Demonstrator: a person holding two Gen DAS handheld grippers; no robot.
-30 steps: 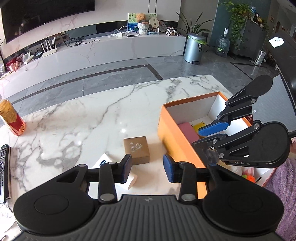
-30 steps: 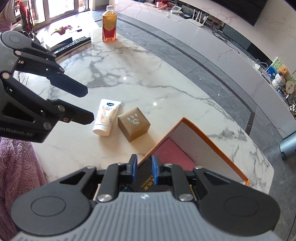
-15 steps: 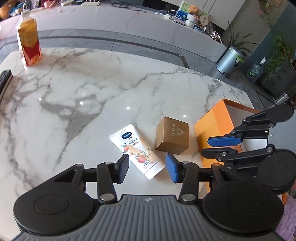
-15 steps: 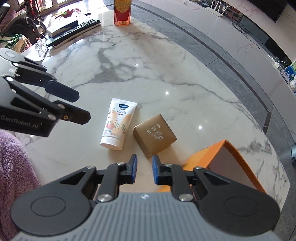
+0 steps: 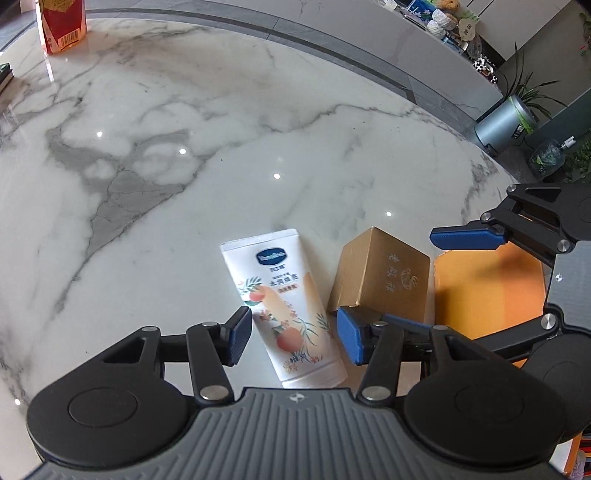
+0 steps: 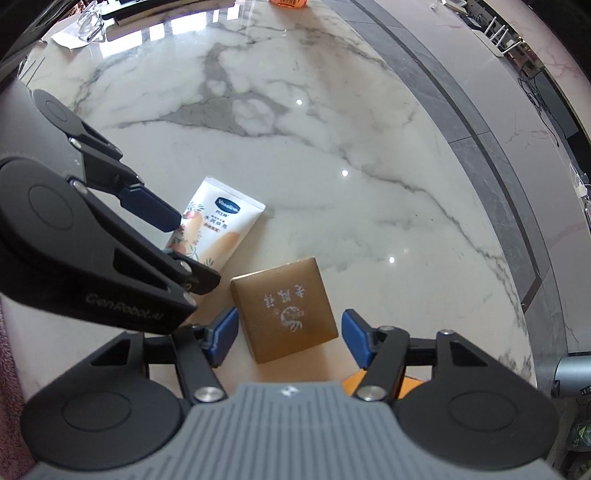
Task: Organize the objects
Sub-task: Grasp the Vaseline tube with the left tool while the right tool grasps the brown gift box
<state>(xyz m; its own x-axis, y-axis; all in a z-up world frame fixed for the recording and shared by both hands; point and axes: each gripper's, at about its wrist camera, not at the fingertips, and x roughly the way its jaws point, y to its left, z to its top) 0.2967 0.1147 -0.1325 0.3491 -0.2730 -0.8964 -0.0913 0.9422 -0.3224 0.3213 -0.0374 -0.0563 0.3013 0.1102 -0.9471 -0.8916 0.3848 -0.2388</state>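
A white lotion tube (image 5: 284, 302) lies flat on the marble table (image 5: 221, 147). Beside it on the right stands a gold cube box (image 5: 384, 284), and further right is the orange box (image 5: 487, 291). My left gripper (image 5: 295, 339) points down over the tube. Its jaws are opening, with the tube's cap end between the pads, not touching. My right gripper (image 6: 290, 334) hangs over the gold box (image 6: 284, 314). Its jaws are opening wide and straddle the box, with a gap on each side. In the right wrist view the left gripper (image 6: 192, 251) sits over the tube (image 6: 218, 225).
A red-labelled drink bottle (image 5: 61, 26) stands at the table's far left. Glasses (image 6: 88, 22) and flat dark items lie near the far edge. Beyond the curved table edge are a metal bin (image 5: 506, 122) and plants. An orange box corner (image 6: 354, 382) shows under the right gripper.
Both grippers left the orange box and came down over the table, left over the tube, right over the gold box. The right jaws went from nearly shut to wide; the left jaws widened.
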